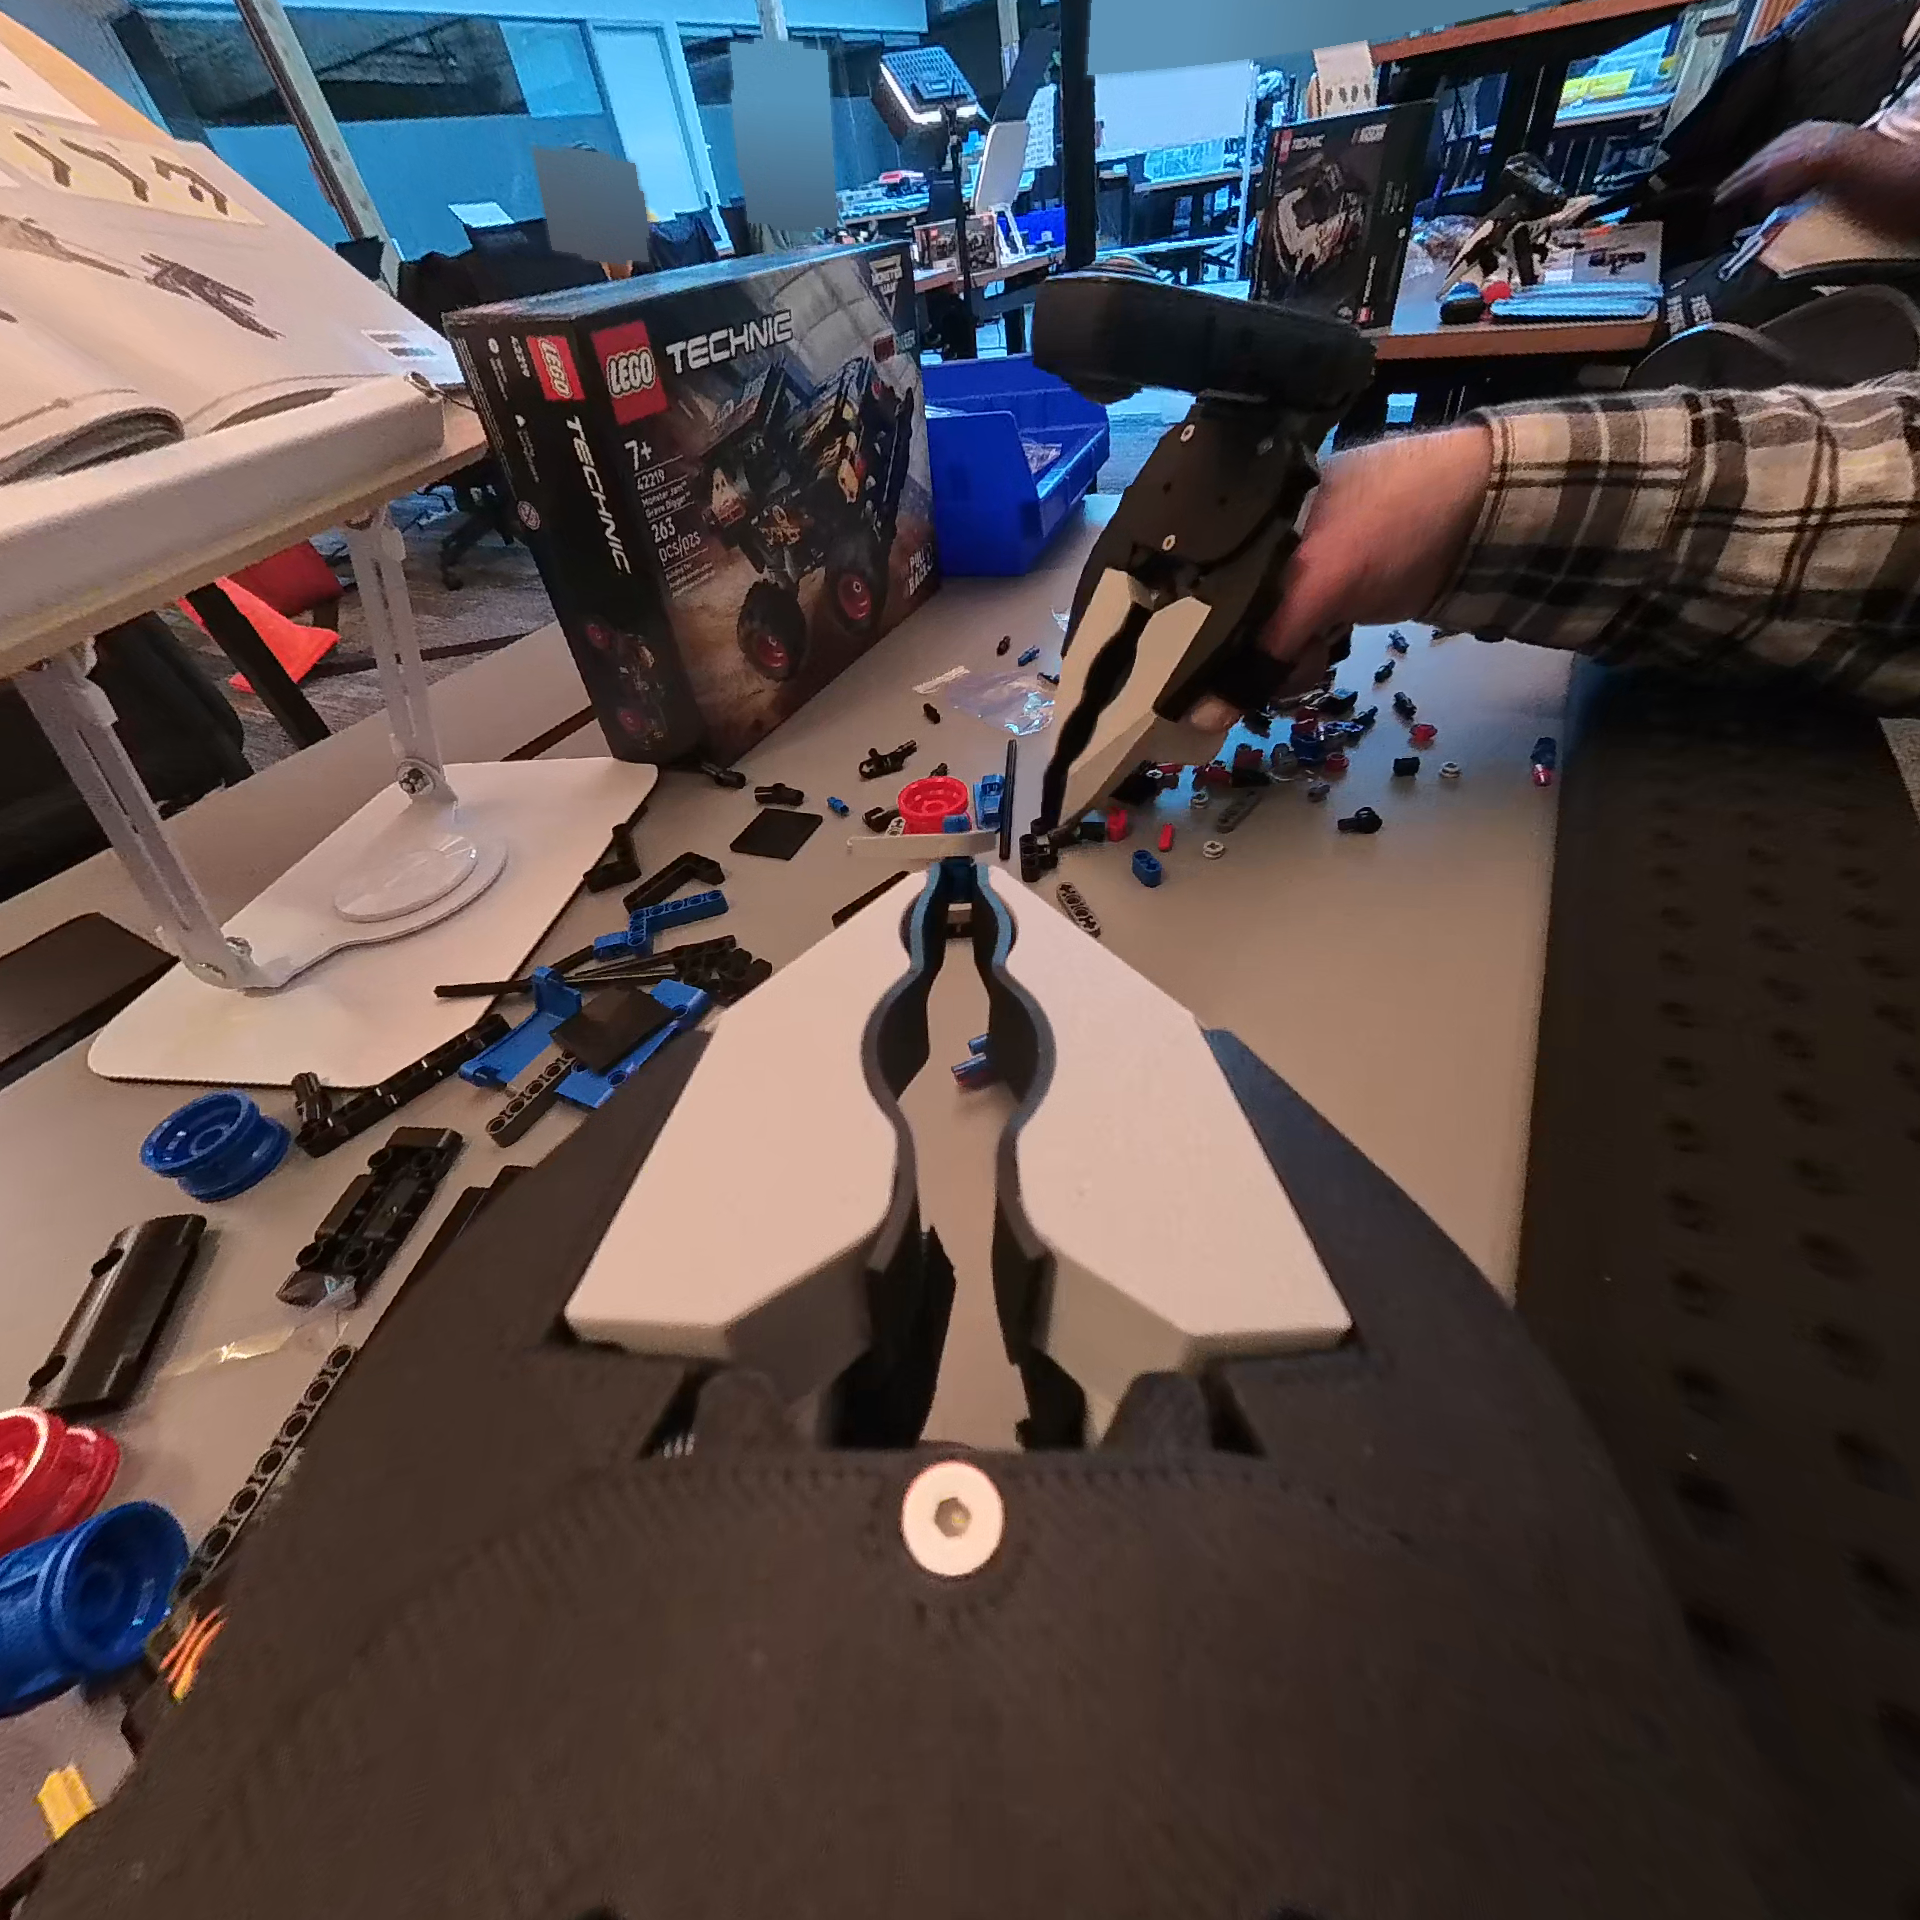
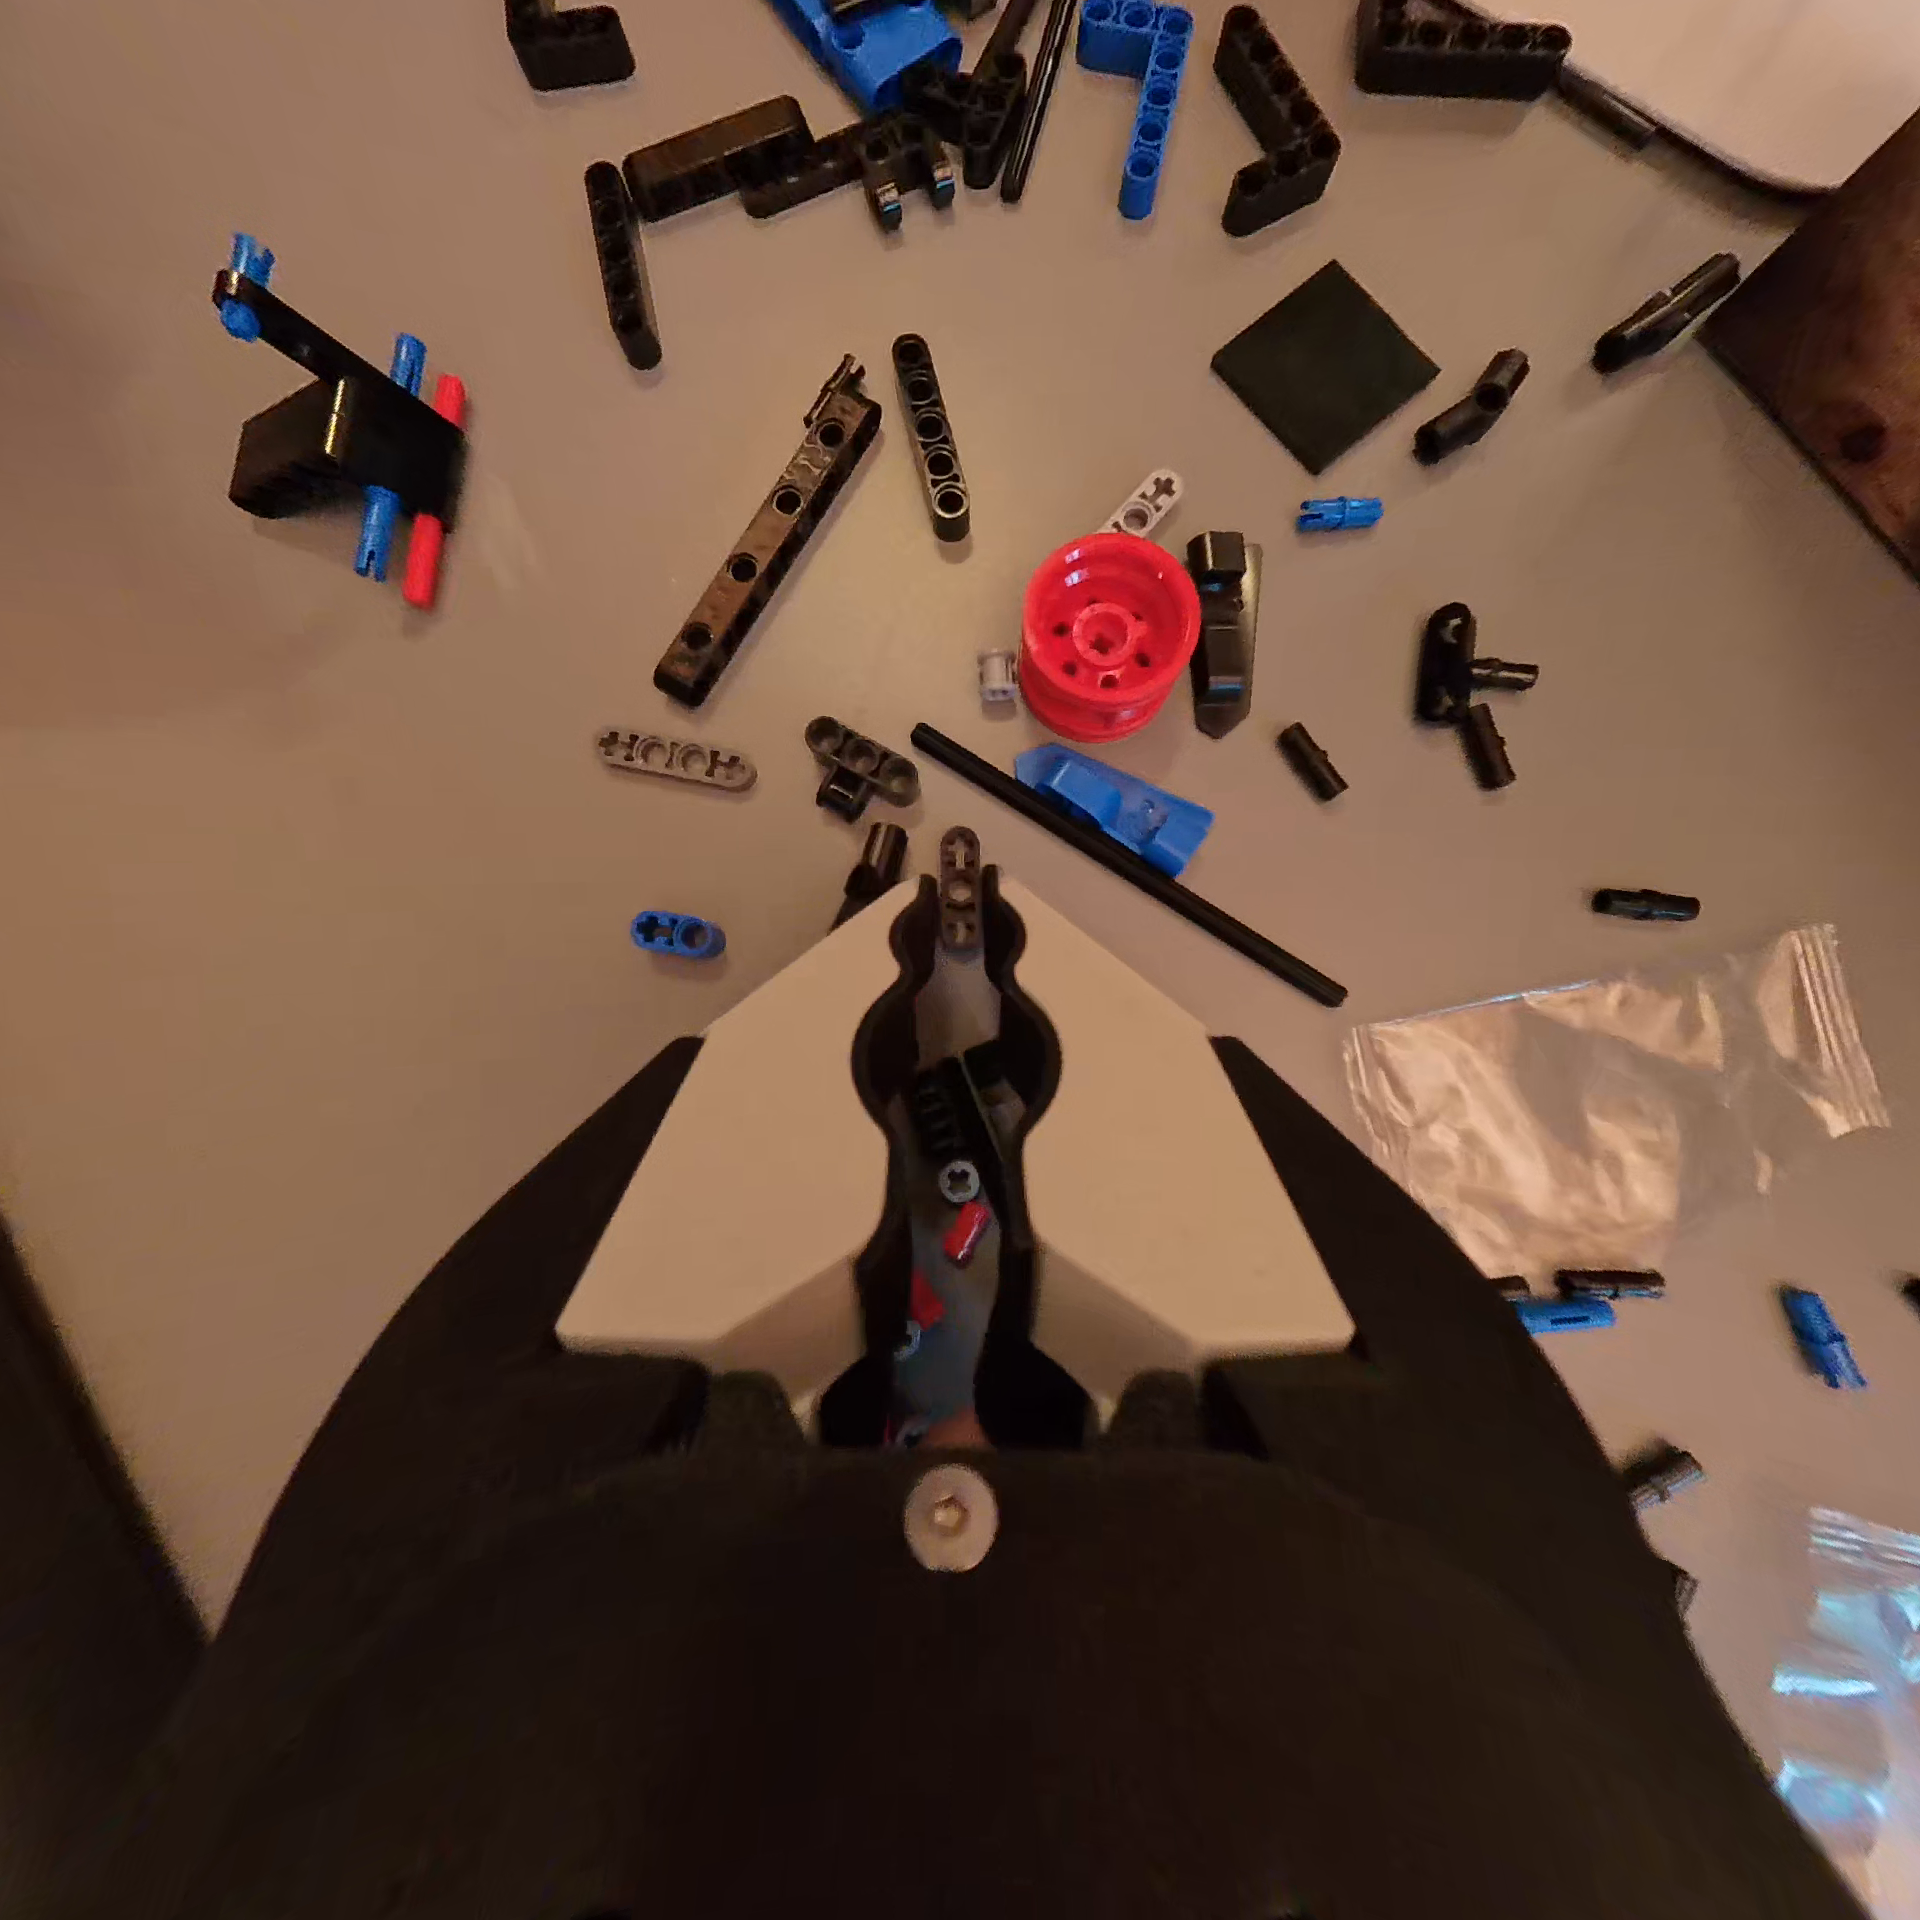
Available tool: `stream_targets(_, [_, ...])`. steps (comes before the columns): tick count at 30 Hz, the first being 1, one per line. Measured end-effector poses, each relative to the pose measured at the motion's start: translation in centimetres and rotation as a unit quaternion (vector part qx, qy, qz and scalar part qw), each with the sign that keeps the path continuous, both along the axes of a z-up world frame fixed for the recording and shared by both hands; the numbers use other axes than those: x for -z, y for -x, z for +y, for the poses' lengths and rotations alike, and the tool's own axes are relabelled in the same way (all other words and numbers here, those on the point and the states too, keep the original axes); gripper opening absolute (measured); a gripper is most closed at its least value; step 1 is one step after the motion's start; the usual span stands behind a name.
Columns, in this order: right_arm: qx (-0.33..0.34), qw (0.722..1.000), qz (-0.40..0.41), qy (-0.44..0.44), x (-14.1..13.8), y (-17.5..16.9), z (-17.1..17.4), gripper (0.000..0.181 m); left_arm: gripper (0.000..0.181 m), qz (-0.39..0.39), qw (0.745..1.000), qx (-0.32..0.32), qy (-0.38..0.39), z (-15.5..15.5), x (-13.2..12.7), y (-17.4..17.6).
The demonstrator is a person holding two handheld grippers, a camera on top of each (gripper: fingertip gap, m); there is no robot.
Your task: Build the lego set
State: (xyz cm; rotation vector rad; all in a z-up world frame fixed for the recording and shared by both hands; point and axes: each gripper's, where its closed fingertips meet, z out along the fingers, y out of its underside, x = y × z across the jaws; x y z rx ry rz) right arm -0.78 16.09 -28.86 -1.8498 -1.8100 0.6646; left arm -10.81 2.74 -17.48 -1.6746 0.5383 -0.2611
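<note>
Two grippers: both closed over the worktop (image 2: 312, 831);
Right gripper (image 2: 958, 883): pinching a thin dark-grey liftarm (image 2: 958, 878) near the red wheel hub (image 2: 1107, 634);
Left gripper (image 1: 954, 883): clamping a blue-and-black assembly (image 1: 954, 878);
Set box (image 1: 717, 488): upright behind.

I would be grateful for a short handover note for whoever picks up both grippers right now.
Left gripper: shut on a small blue and black sub-assembly, held above the table.
Right gripper: shut on a small dark grey link, tips low over the table, beside a black connector.
Parts: loose pieces scattered across the table; red wheel hub and long black axle just ahead of the right gripper; blue wheel hub to the left; set box standing behind.
Done: only a few small sub-assemblies.
Left: nearly the whole build.
</note>
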Motion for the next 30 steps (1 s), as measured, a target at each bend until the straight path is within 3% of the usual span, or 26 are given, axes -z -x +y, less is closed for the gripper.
stream_targets(6, [-0.009, 0.999, 0.025, -0.021, -0.8, 0.3, 0.1, 0.004, 0.001, -0.005, 1.0, 0.004, 0.003, 0.1, 0.1, -0.2])
stream_targets(18, [-0.06, 0.971, 0.231, -0.02, -11.0, 2.6, -3.4, 0.004, 0.001, -0.027, 0.999, 0.03, 0.002, 0.6, -0.1, -2.2])
stream_targets(30, [-0.1, 0.94, 0.327, 0.009, -14.3, 3.3, -6.0, 0.004, 0.001, -0.041, 0.998, 0.055, 0.009, 2.1, -0.4, -5.3])
